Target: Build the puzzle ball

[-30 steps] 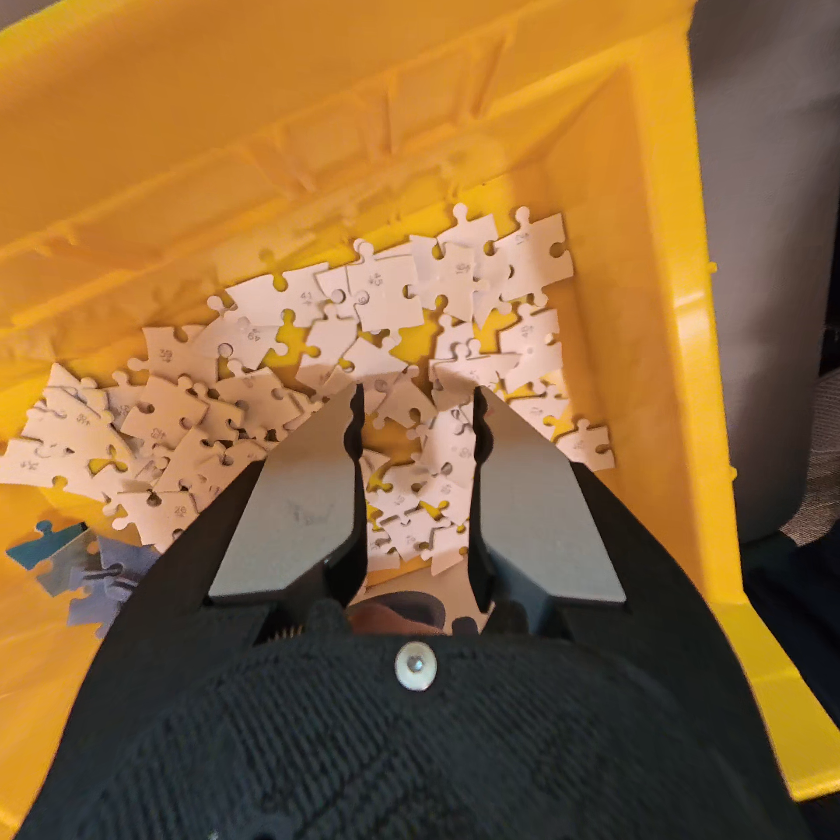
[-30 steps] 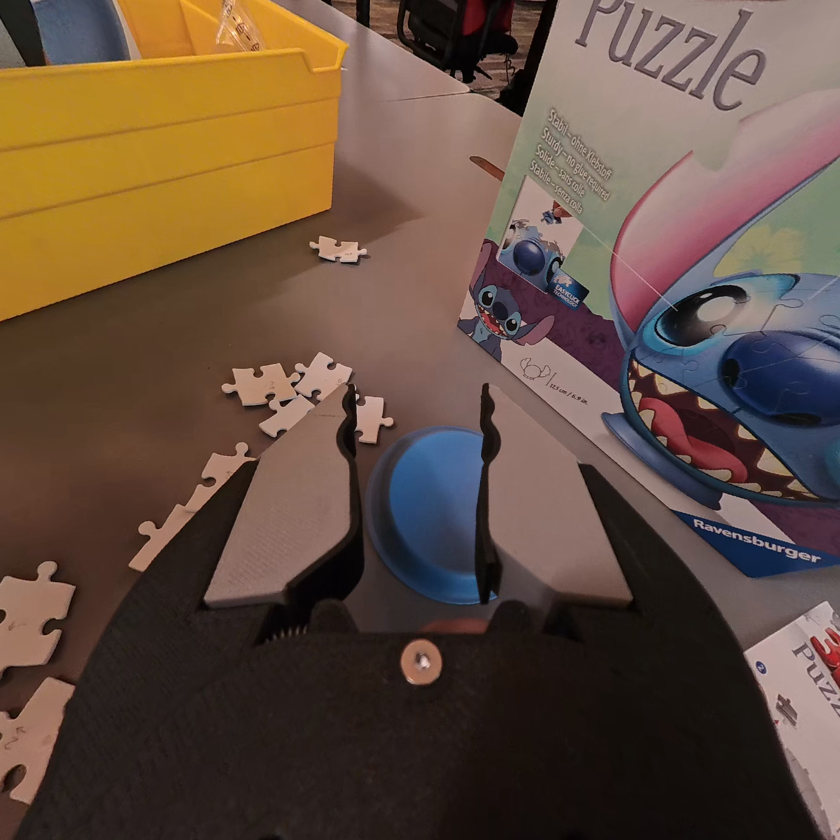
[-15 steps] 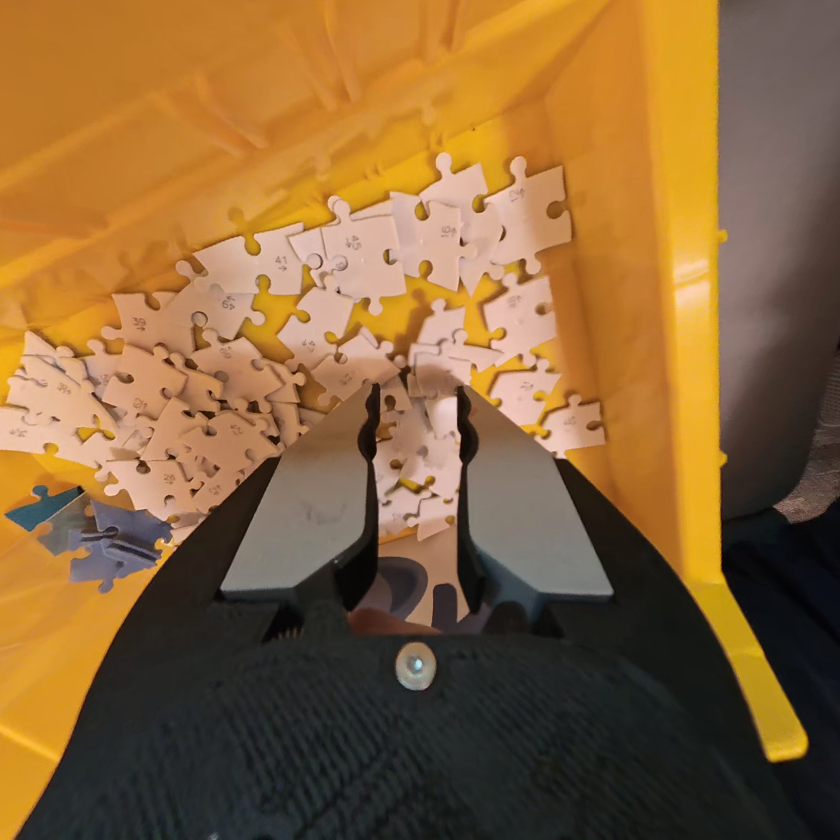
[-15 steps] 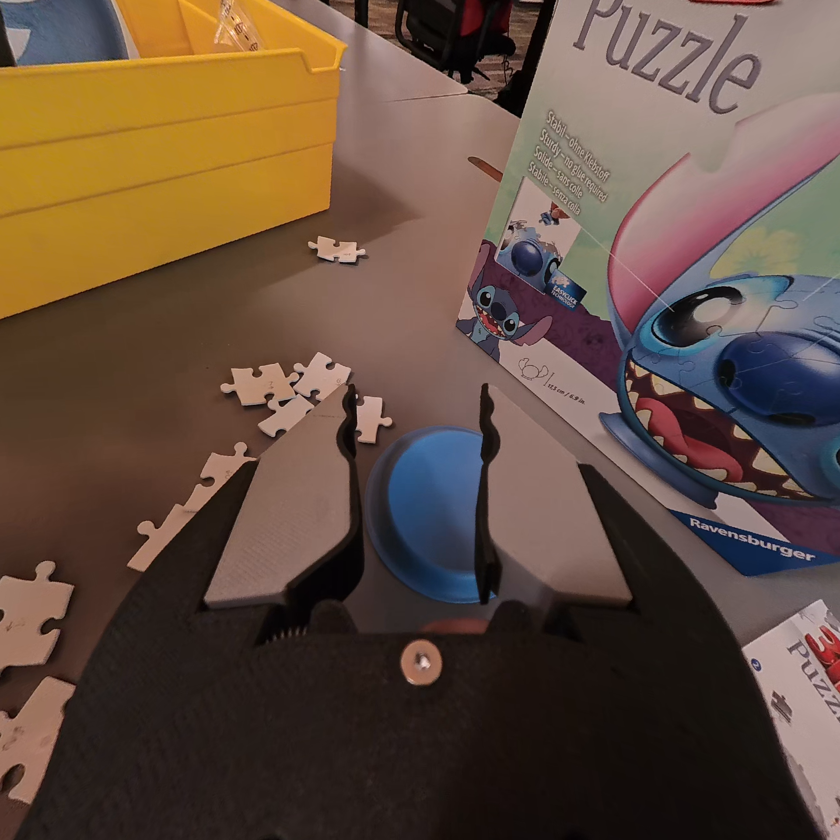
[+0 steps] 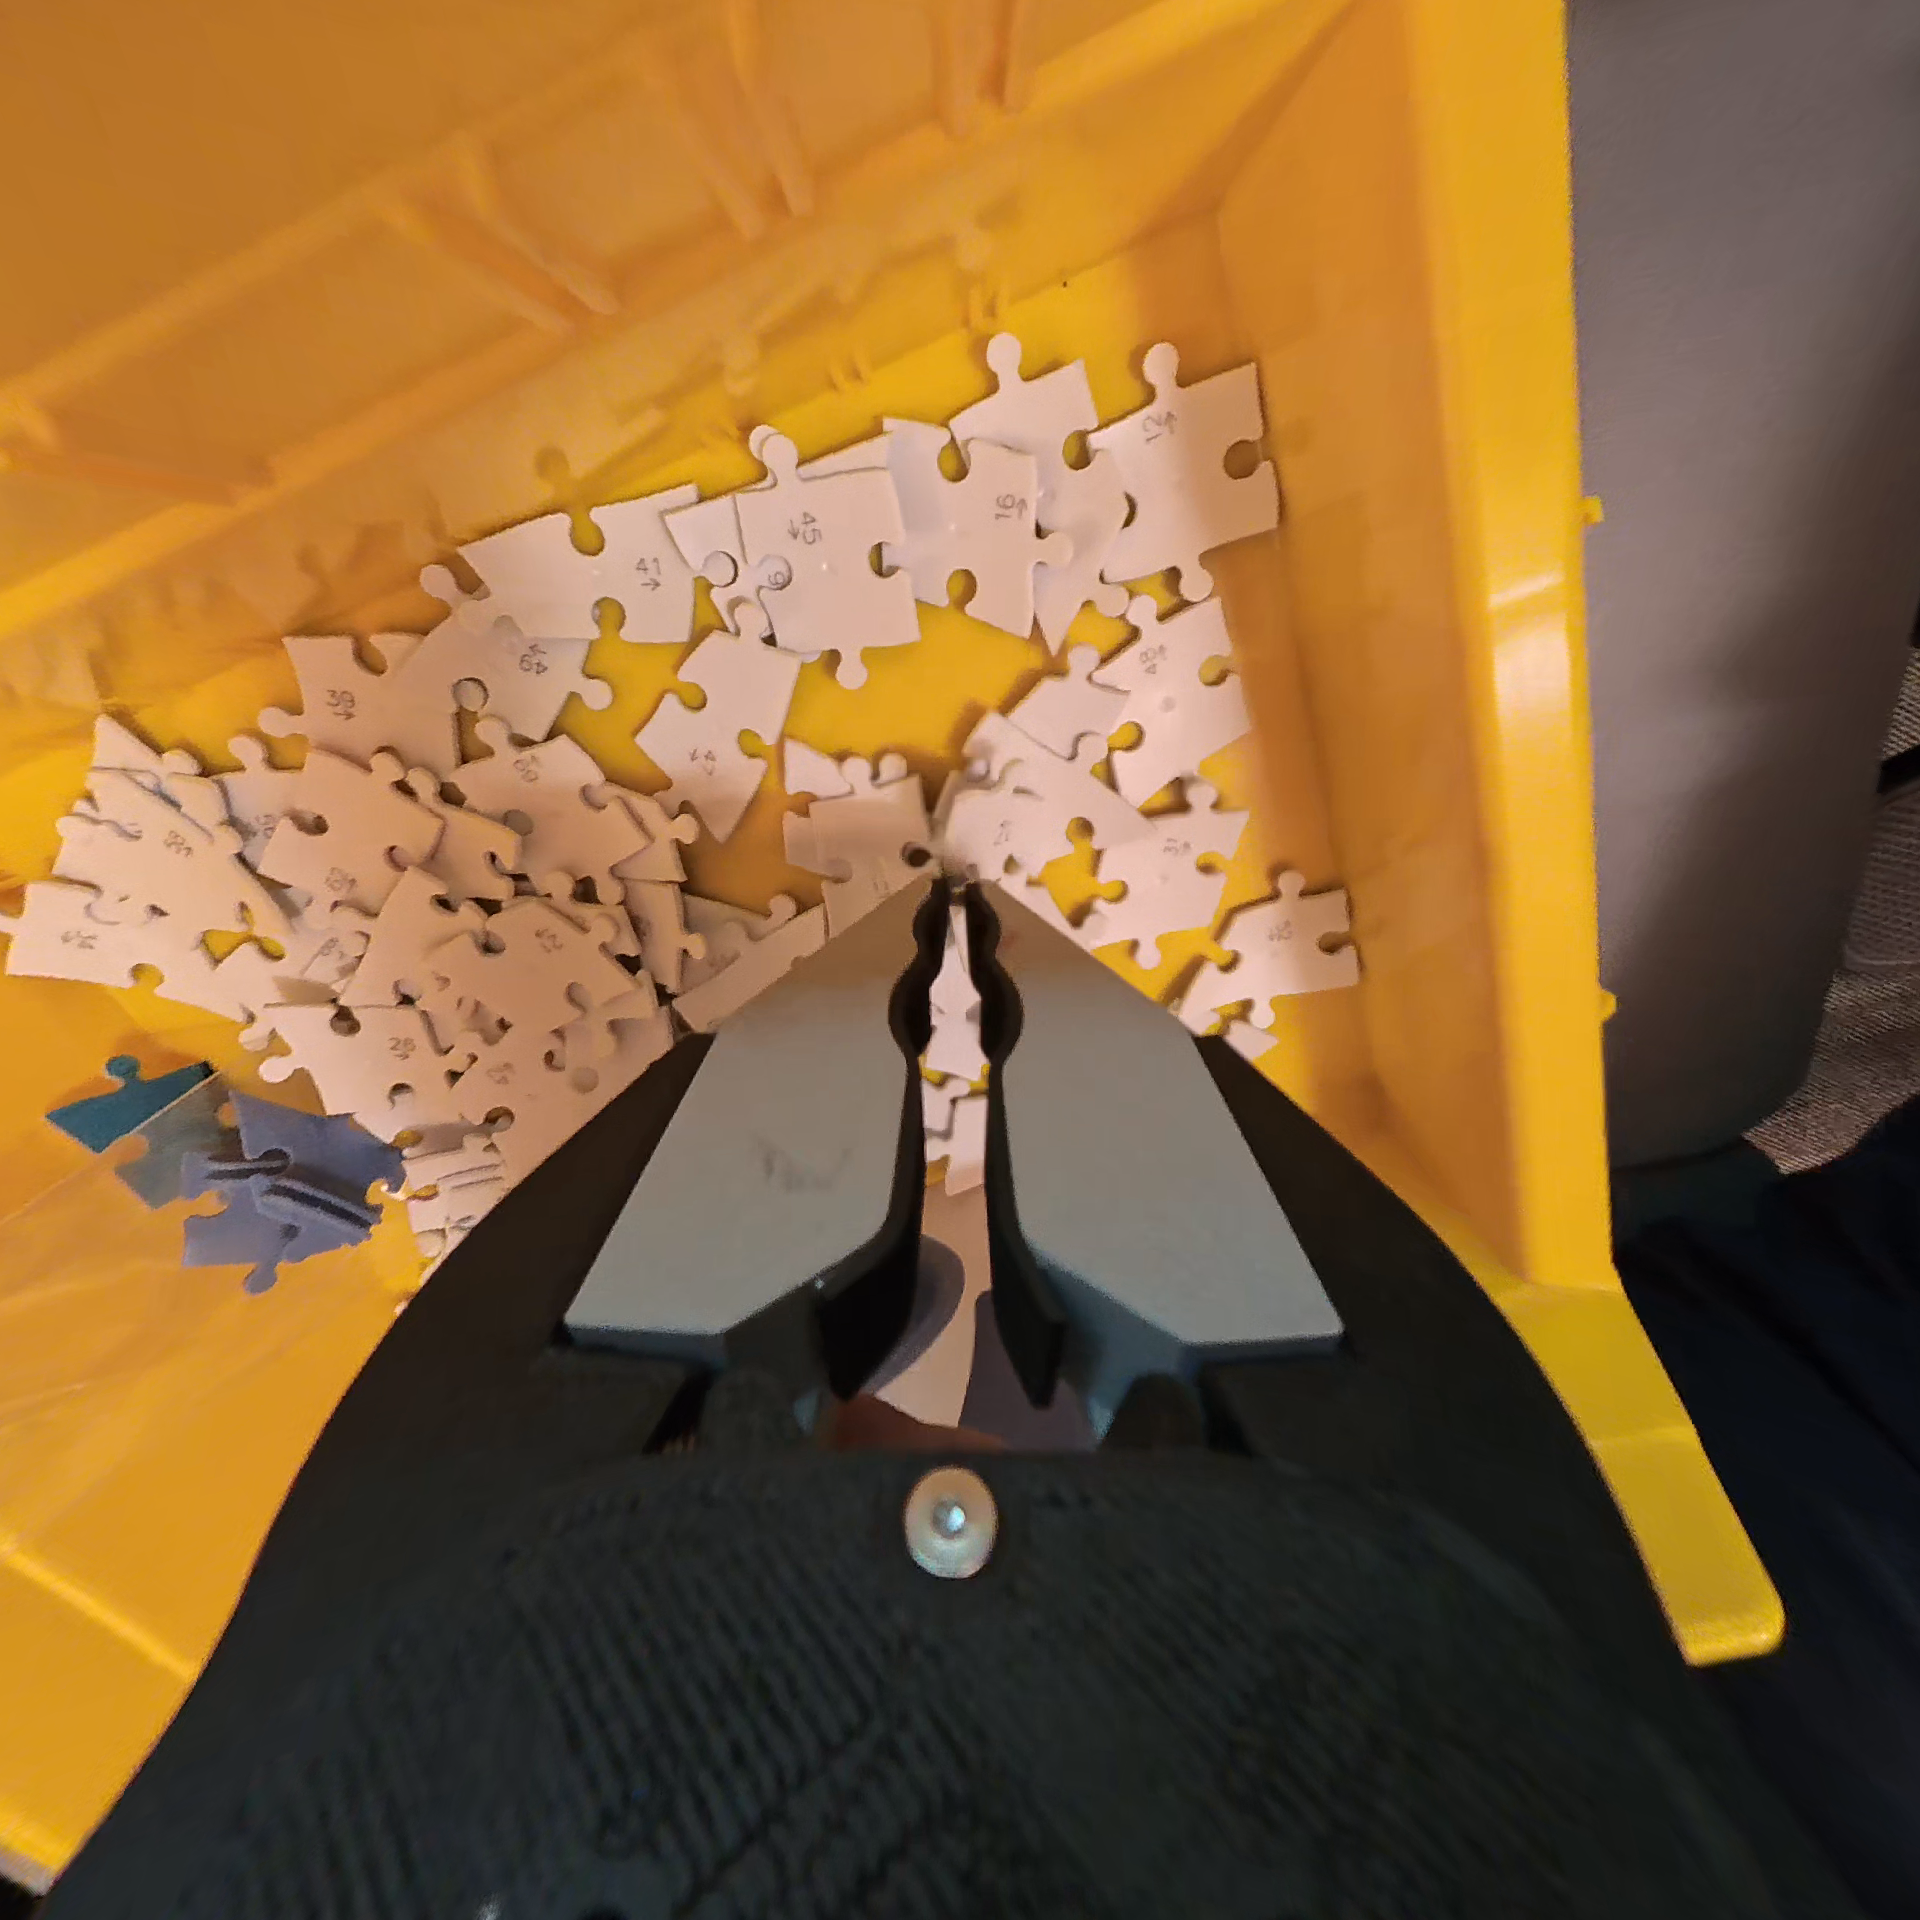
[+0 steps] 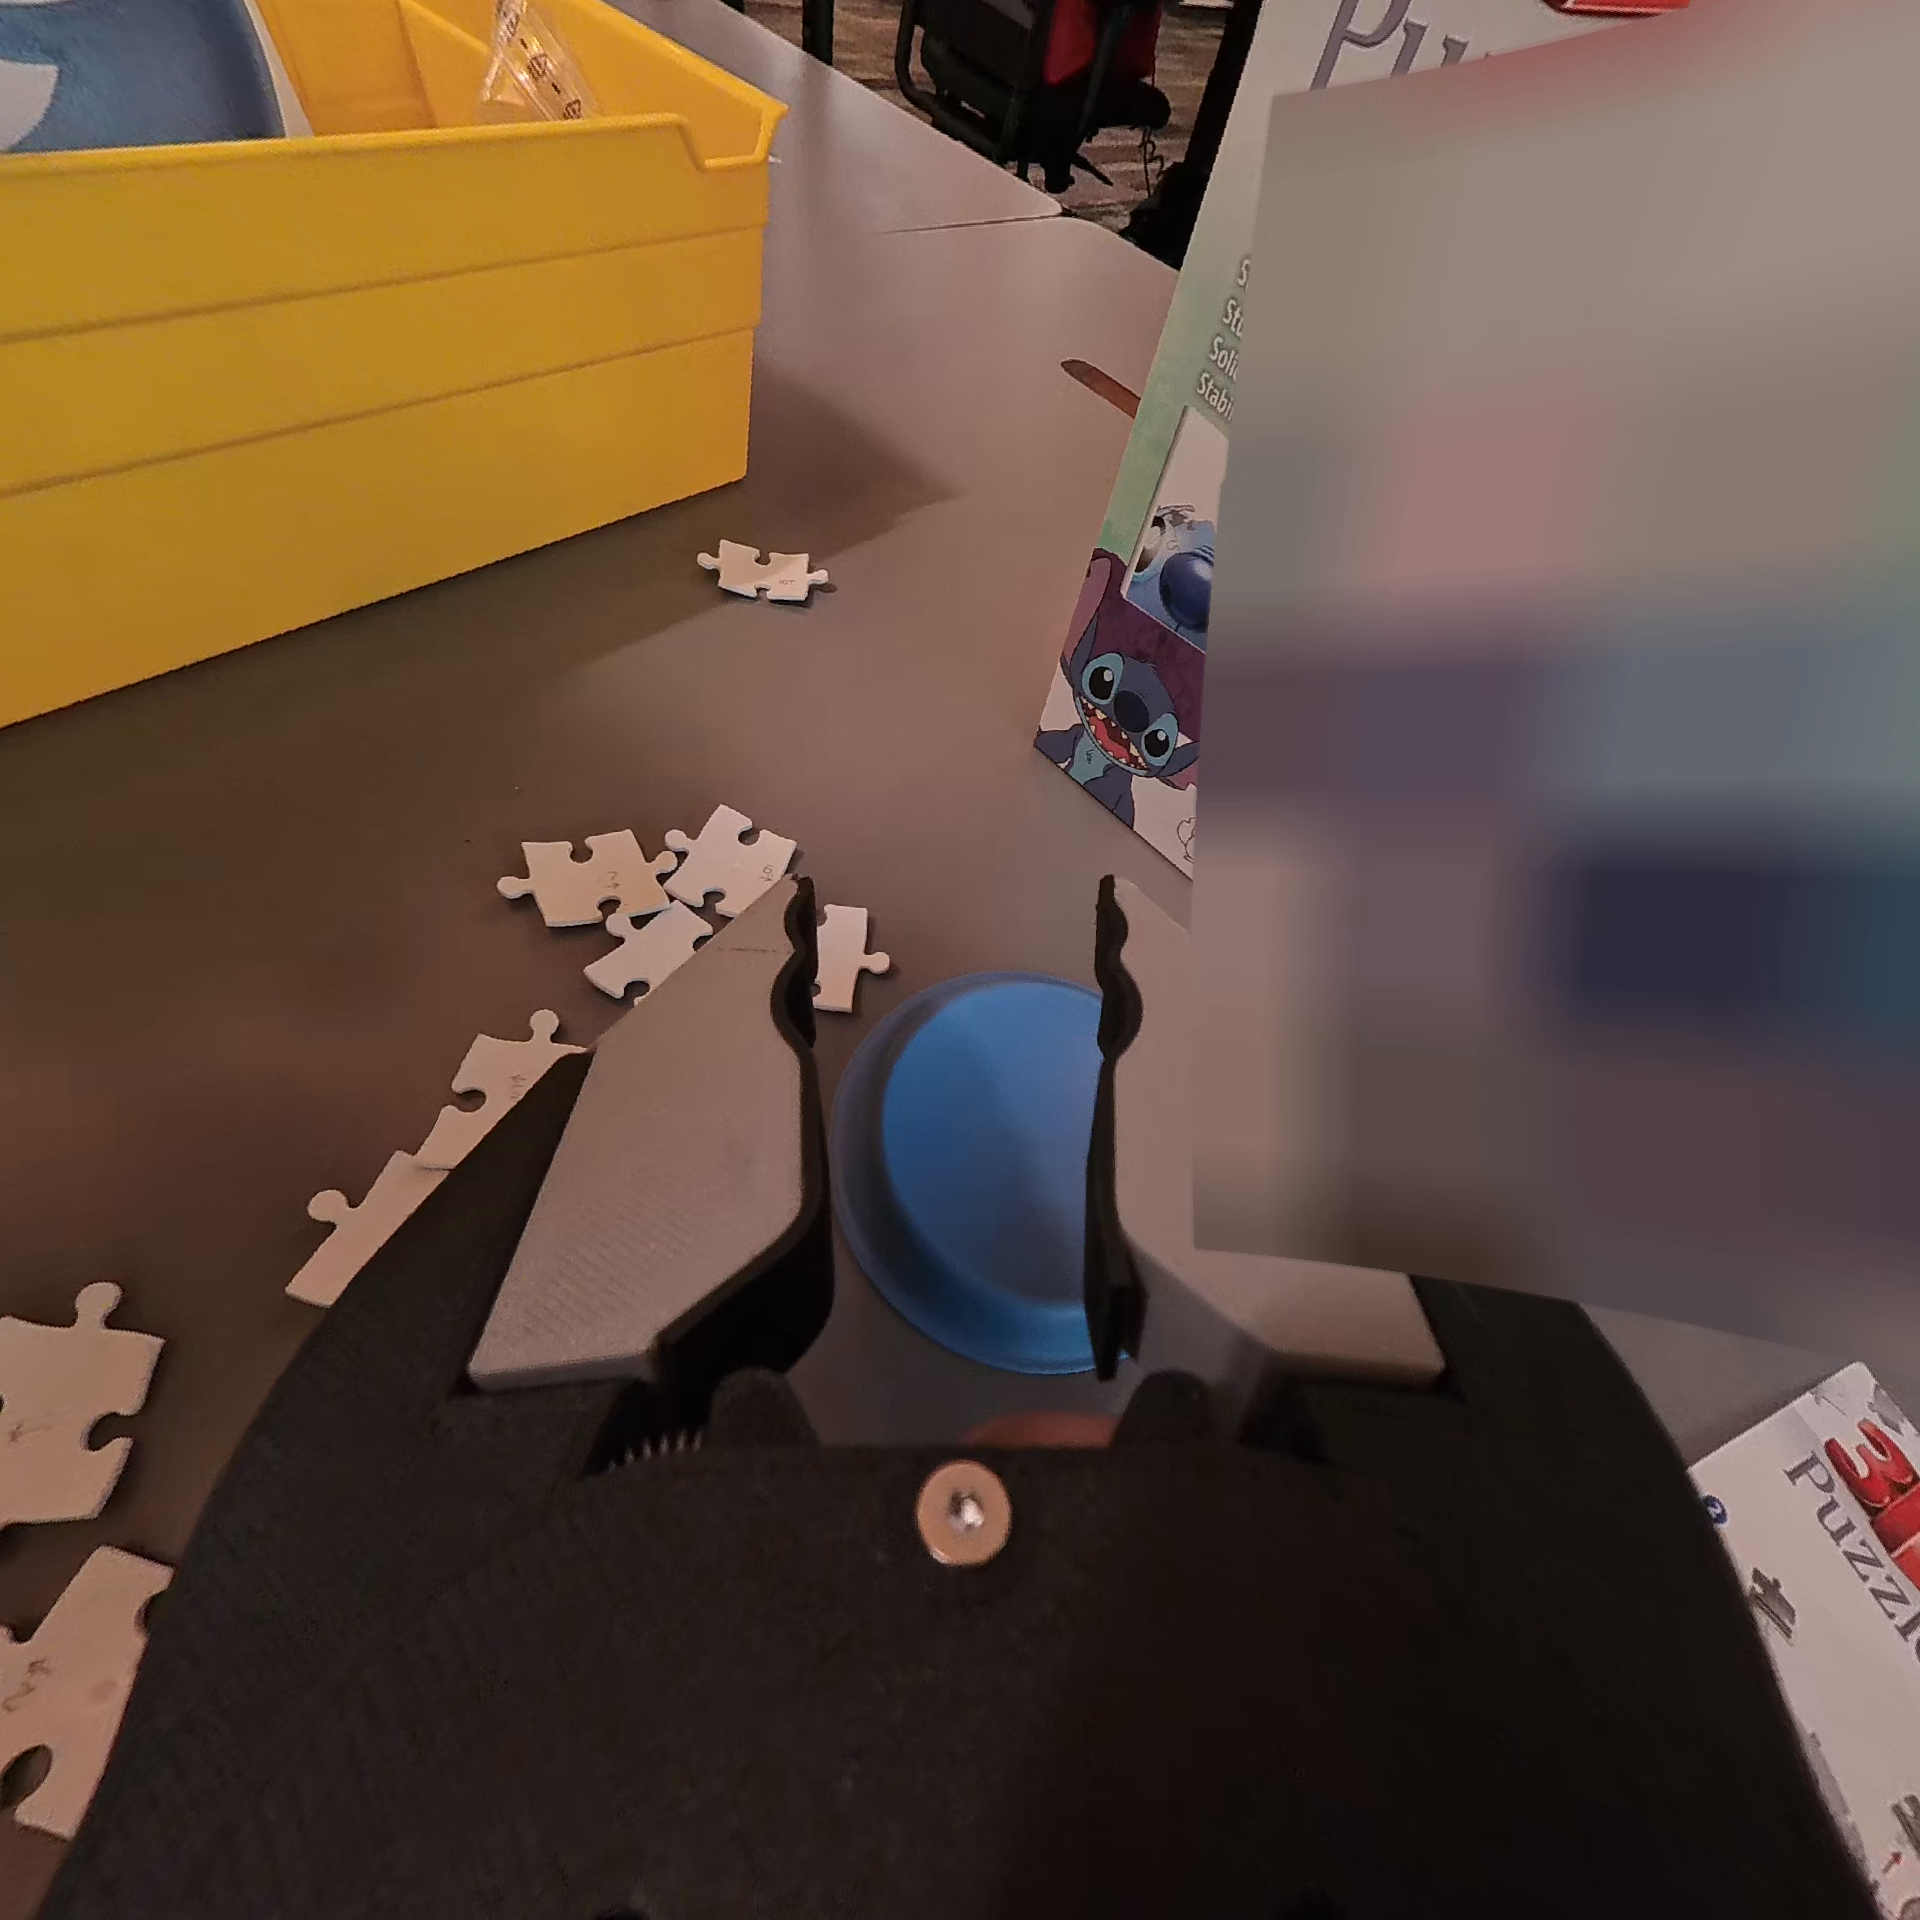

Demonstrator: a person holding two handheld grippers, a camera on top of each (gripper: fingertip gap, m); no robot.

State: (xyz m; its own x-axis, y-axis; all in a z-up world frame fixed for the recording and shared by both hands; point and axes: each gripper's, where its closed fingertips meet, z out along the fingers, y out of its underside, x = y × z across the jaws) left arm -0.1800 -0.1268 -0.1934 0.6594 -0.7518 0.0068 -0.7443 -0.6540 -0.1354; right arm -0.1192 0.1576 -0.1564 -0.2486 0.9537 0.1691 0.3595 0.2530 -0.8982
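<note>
My left hand-held gripper (image 5: 951, 894) is down inside the yellow bin (image 5: 1455, 623), its jaws nearly together at the tips, in the heap of white face-down puzzle pieces (image 5: 644, 831) that fills the bin's far right corner. A pale piece shows in the slit between the jaws, but I cannot tell whether it is pinched or merely lies beneath. That is my chief worry: the pieces overlap, so I might lift two at once, or have a thin one slip free on the way up. The bin wall stands close on the right and I could knock it. A few blue face-up pieces (image 5: 260, 1174) lie towards the bin's left side.

Only the right wrist view shows the grey worktop (image 6: 312, 779): the yellow bin from outside at its far left, the standing puzzle box (image 6: 1143, 675) at the right, a blue dome-shaped stand (image 6: 966, 1153), and loose white pieces (image 6: 644, 894) scattered near it. My right hand-held gripper (image 6: 951, 894) hangs over the stand, jaws wide and empty. No part of a ball is assembled in either view. Only the left view shows the bin's contents.
</note>
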